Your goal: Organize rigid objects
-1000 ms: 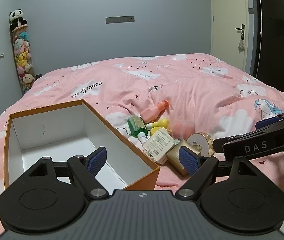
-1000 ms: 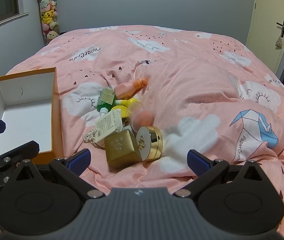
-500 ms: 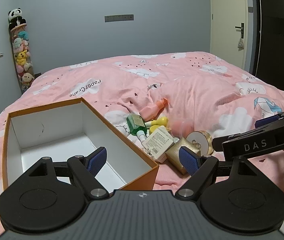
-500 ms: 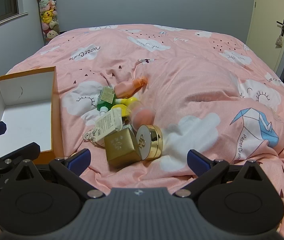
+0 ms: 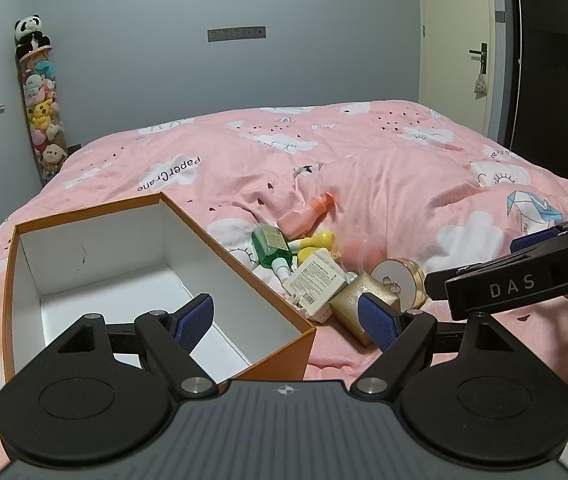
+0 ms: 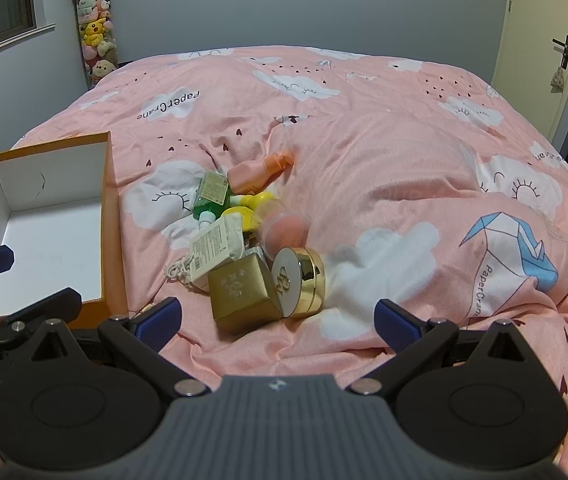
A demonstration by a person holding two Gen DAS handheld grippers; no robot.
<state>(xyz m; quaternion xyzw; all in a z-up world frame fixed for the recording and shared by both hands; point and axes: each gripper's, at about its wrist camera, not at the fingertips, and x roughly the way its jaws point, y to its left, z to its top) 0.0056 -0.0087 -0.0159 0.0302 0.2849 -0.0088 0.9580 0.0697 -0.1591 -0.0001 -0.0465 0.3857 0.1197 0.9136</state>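
Observation:
An empty orange box point(image 5: 104, 216) point(image 6: 44, 148) with a white inside lies on the pink bed. Beside its right wall sits a pile: a gold cube box point(image 6: 242, 292) point(image 5: 357, 300), a round gold compact point(image 6: 299, 282) point(image 5: 399, 282), a white labelled packet point(image 6: 214, 246) point(image 5: 315, 280), a green bottle point(image 6: 212, 194) point(image 5: 270, 246), a pink bottle point(image 6: 256, 172) point(image 5: 303, 218), a yellow piece point(image 6: 244, 210) and a peach ball point(image 6: 285, 232). My left gripper point(image 5: 285, 322) stands open over the box's near right corner. My right gripper point(image 6: 278, 316) stands open just short of the gold cube box.
The pink cloud-print duvet point(image 6: 403, 152) covers the whole bed and bulges to the right of the pile. A column of plush toys point(image 5: 40, 100) stands at the far left wall. A door point(image 5: 457, 52) is at the far right.
Both views have tilted up slightly, so the bed and pile sit a little lower in frame. Both grippers stay open and nothing on the bed has moved.

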